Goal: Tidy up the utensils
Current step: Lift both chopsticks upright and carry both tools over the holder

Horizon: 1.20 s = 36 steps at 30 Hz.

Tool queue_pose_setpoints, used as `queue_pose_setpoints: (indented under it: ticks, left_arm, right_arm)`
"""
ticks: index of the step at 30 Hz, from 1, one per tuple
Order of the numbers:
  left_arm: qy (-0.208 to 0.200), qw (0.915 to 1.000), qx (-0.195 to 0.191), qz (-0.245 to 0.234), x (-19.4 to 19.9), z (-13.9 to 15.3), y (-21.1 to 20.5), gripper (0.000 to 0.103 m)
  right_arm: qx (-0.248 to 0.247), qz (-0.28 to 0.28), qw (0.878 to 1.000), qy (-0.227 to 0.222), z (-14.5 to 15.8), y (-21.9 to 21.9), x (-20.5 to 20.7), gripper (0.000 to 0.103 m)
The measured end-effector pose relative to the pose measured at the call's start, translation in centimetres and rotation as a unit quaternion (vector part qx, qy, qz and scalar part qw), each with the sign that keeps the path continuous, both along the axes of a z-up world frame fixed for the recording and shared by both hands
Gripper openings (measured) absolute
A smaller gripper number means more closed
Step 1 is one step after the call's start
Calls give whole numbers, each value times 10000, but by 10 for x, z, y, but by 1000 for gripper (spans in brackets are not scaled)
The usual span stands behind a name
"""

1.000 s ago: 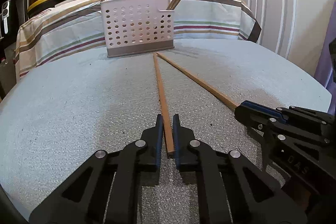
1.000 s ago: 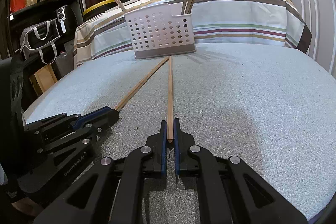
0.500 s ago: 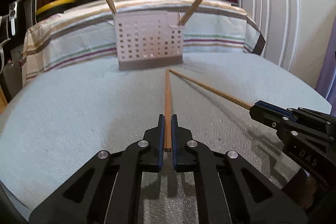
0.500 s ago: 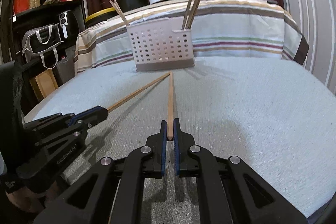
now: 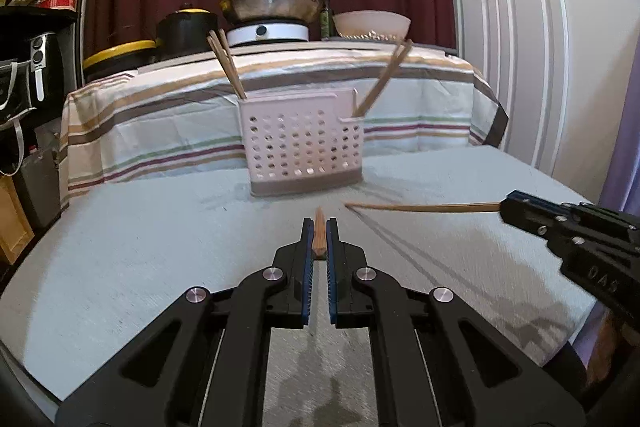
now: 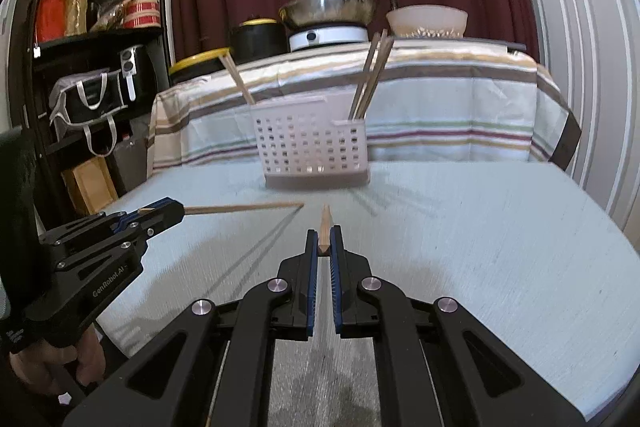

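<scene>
Carrying one chopstick in each gripper, the person has both sticks clear of the table (image 5: 120,247). The left gripper (image 5: 319,239) is clamped on the butt of the left chopstick (image 5: 319,227); the right gripper (image 6: 324,243) pinches the right chopstick (image 6: 325,223) the same way. Both tips aim toward 12 o'clock at the perforated holder (image 6: 312,151), which already has chopsticks leaning in both end compartments. To do this well, I judge each tip should rise above the rim, tilt downward, then drop into a compartment. Keep the two sticks apart so they do not cross near the holder.
</scene>
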<state>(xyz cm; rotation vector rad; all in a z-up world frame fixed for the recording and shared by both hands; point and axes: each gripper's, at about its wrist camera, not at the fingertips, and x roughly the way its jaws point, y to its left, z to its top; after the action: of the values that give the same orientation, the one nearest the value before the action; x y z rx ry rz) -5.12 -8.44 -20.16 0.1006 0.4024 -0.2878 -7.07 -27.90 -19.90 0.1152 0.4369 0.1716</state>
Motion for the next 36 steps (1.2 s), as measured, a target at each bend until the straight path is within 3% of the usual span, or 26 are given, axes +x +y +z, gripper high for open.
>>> queue_pose_setpoints:
  ticks: [7,15,36]
  left_arm:
    - [-24,9999,-144,69,13,26,13,6]
    - [291,9996,-32,12,50,50,19,6]
    - [279,9989,-370,-43,105,82,33,7]
  right_arm:
    - [-57,-2,9998,-207,24,-1,8,7]
    - [-88,64,9996,-276,46,-4,35,7]
    - [93,2,9980,-626,81,-6,99,7]
